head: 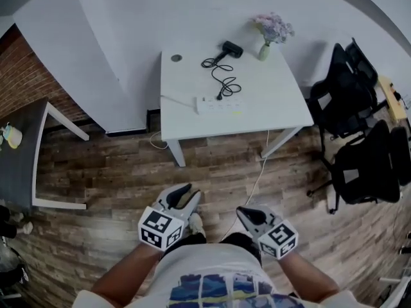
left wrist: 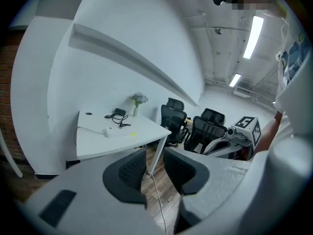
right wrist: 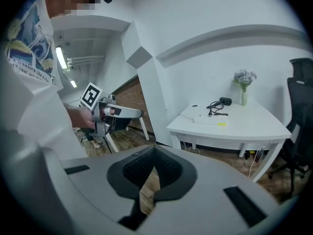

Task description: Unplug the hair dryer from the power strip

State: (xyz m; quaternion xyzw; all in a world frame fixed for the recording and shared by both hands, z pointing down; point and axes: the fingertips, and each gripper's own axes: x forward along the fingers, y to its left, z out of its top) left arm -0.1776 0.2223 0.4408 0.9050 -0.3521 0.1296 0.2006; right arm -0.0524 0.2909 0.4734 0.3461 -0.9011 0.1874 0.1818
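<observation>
A black hair dryer (head: 232,49) lies at the back of the white table (head: 270,101). Its black cord (head: 221,76) curls forward to a plug (head: 219,97) seated in the white power strip (head: 218,104). Both grippers are held low near the person's body, over the wood floor and well short of the table. My left gripper (head: 185,191) (left wrist: 154,168) has a narrow gap between its jaws and holds nothing. My right gripper (head: 244,212) (right wrist: 153,155) has its tips together, empty. The dryer (right wrist: 225,101) and strip (right wrist: 210,121) look small and distant in the right gripper view.
A vase of pale flowers (head: 265,50) stands right of the dryer. Two black office chairs (head: 350,95) (head: 369,165) sit right of the table. A dark table (head: 19,165) stands at the left by a brick wall. A white cable (head: 257,178) trails over the floor.
</observation>
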